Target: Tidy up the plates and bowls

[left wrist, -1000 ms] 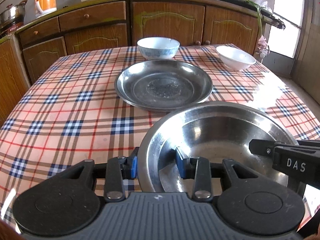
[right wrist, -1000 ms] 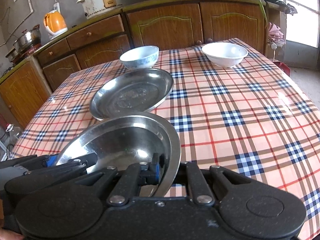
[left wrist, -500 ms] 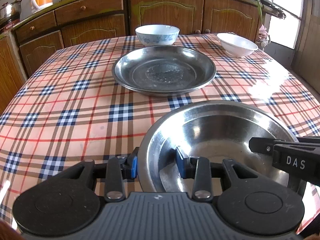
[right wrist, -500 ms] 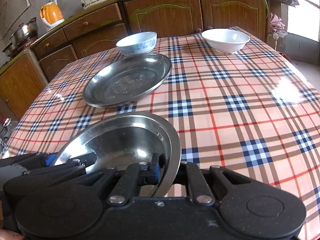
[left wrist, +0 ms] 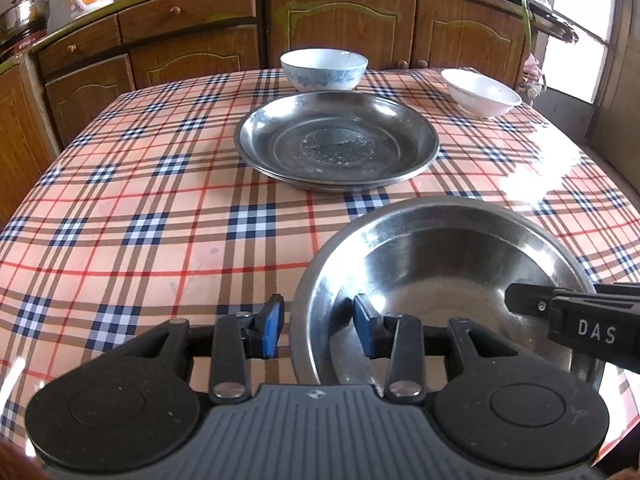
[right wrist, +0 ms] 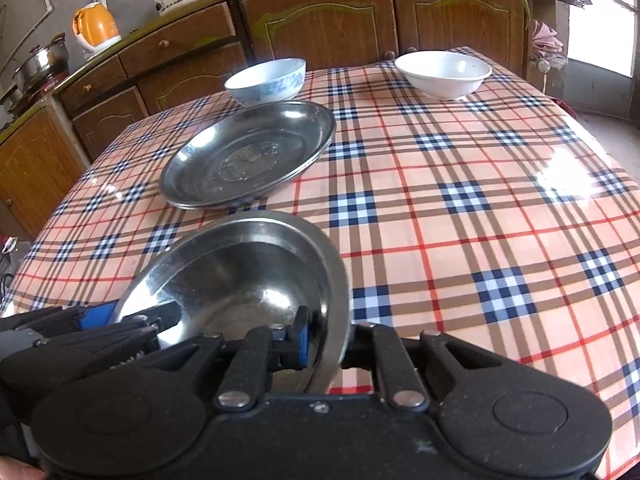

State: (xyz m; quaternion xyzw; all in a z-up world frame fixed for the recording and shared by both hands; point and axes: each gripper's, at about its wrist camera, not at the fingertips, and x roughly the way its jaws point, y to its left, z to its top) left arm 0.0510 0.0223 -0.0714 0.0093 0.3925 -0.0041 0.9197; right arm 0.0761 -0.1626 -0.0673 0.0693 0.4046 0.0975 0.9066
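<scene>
Steel plate (left wrist: 452, 264) rim between both claws: left claw (left wrist: 316, 326) loosening, right claw (right wrist: 324, 340) easing.

Bright daylight from the window (right wrist: 600, 20) at the right, overexposed to white, strong glare patch on the glossy tabletop (right wrist: 568, 176), soft reflections in the near steel plate (left wrist: 460, 264), strong fisheye bending at edges, corners dark, far cabinets perhaps slightly soft

Black hand-held gripper (left wrist: 316, 322), blue pads (left wrist: 272, 324), silver screws, white "DAS" lettering
</scene>
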